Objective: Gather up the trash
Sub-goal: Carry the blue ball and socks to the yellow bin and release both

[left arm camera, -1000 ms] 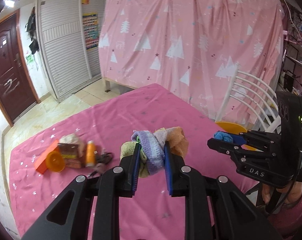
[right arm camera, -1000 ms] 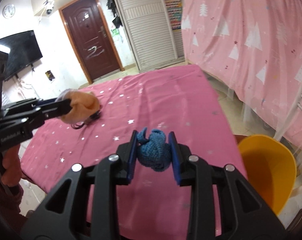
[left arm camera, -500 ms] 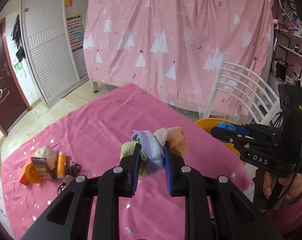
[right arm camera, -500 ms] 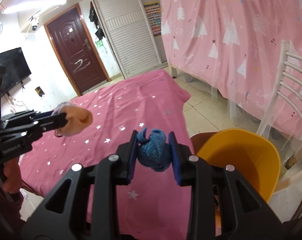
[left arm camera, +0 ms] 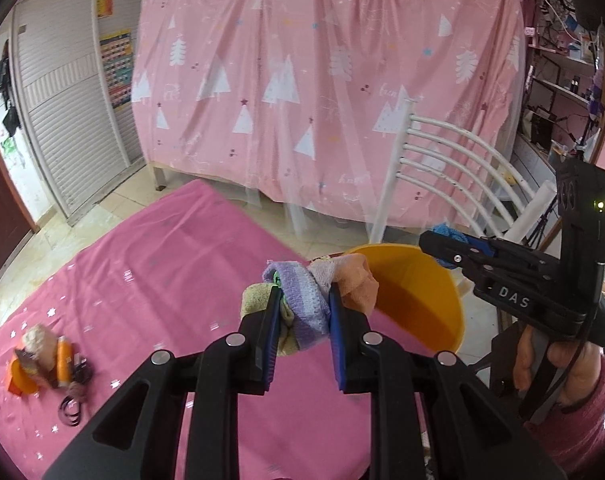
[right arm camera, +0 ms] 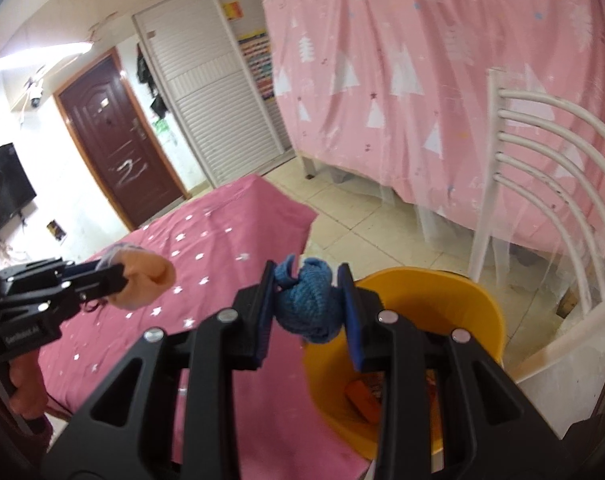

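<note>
Pink tablecloth (left arm camera: 174, 264), "DAS" on right gripper (left arm camera: 442, 242)

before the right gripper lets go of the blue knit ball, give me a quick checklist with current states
1. Right gripper shut on the blue knit ball: ok.
2. Ball fully over the yellow bin opening: not ok, it sits at the near rim in the right wrist view.
3. Bin has room: ok, only a few items show at the bottom.
4. Left gripper holding its cloth bundle firmly: ok.
5. Left gripper out of the drop path: ok, it sits off to the side over the pink tablecloth.
6. White chair clear of the bin: cannot tell.
</note>
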